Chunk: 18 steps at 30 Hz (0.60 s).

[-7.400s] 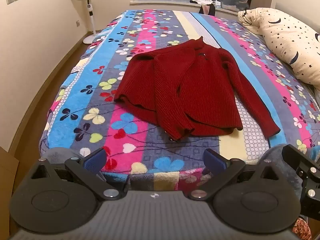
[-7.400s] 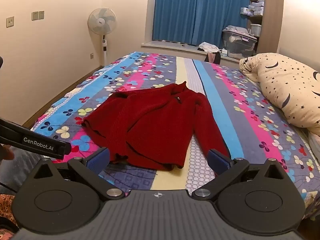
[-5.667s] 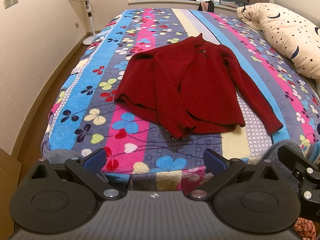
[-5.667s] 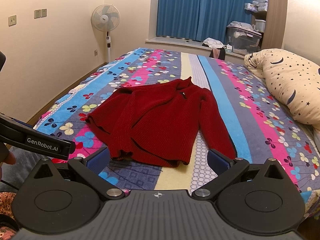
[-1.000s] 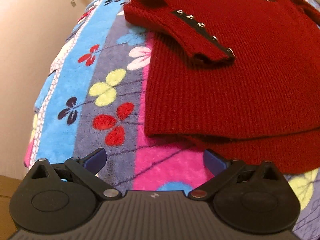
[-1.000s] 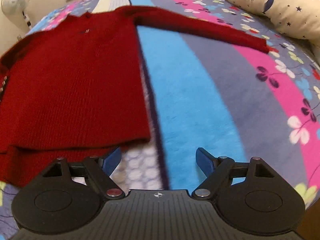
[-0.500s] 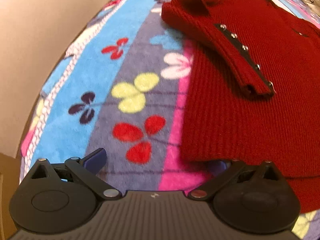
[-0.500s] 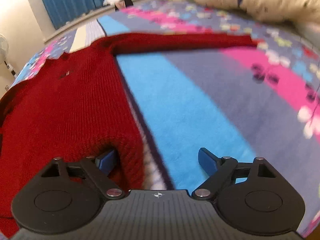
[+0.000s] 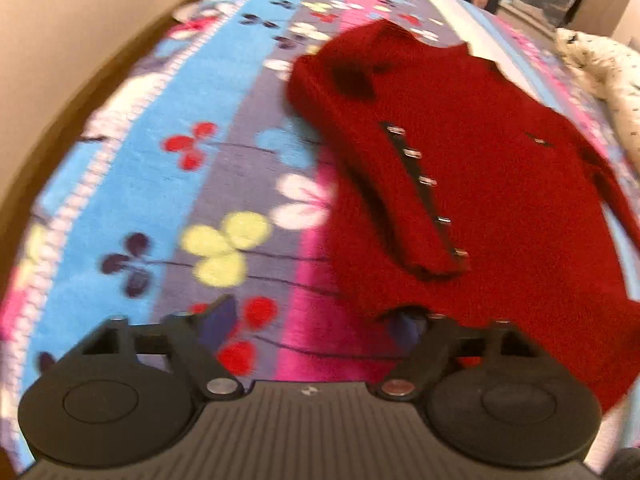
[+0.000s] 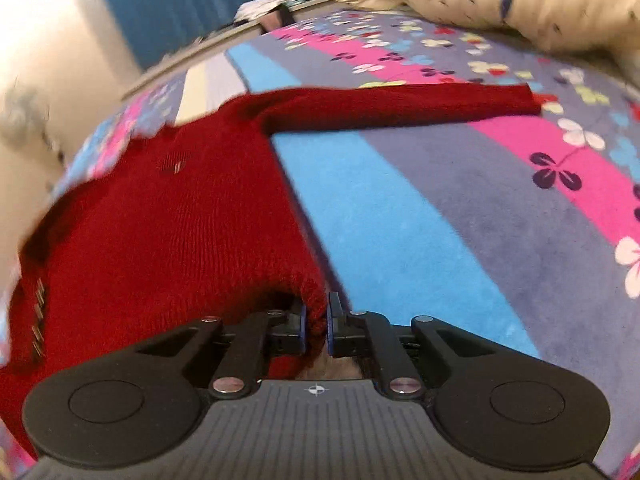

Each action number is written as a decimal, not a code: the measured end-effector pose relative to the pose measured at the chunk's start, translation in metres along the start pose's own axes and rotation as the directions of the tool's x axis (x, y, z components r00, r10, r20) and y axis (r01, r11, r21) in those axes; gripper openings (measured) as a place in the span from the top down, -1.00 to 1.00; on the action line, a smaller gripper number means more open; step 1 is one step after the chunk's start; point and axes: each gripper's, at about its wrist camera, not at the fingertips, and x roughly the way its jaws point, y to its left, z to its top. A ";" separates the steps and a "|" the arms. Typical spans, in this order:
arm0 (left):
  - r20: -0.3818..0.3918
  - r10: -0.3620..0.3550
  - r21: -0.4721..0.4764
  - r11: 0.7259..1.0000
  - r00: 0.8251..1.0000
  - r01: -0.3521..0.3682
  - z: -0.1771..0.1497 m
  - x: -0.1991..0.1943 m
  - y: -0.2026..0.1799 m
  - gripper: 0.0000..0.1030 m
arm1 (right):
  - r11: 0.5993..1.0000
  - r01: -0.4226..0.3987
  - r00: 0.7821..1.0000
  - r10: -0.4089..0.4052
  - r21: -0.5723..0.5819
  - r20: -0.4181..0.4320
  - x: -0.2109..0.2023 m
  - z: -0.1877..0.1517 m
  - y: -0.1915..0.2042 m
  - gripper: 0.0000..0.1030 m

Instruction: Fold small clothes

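- Red knit sweater (image 9: 500,184) lies flat on the bed (image 9: 224,168), on the flowered striped blanket, hem toward me. One sleeve (image 10: 400,106) is stretched out sideways over the pink stripe; the other sleeve (image 9: 384,168) is folded in across the body, its snap strip showing.
- My right hand-held gripper (image 10: 316,322) is clenched on the hem corner. Its jaws have just been closing, and a bunched fold of knit sits pinched between the pads.
- My left hand-held gripper (image 9: 312,318) is not clamped yet. Its jaws have just been closing in, but a wide gap remains. The right finger sits under the other hem corner, the left finger (image 9: 218,316) is over bare blanket, and nothing is squeezed.
- Handling guess: soft, limp, chunky rib knit, light to medium weight. It will sag and stretch between the two corners and won't hold shape. It's not fragile and looks grippy rather than slippery.
- Where to hold: both bottom hem corners, taking both layers deep in the pads, since a thin bite on loose knit could pull out.
- Risk: the folded sleeve may slide off the body when lifted. The fuzzy blanket may drag on the knit.
- Left view is blurred, so exact contact at the hem is hard to confirm.
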 end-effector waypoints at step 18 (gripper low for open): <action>-0.267 -0.103 0.207 0.965 0.958 0.162 -0.030 0.038 -0.044 -0.86 | 1.000 0.011 0.997 -0.012 -0.025 -0.071 0.014 -0.003 0.011 0.79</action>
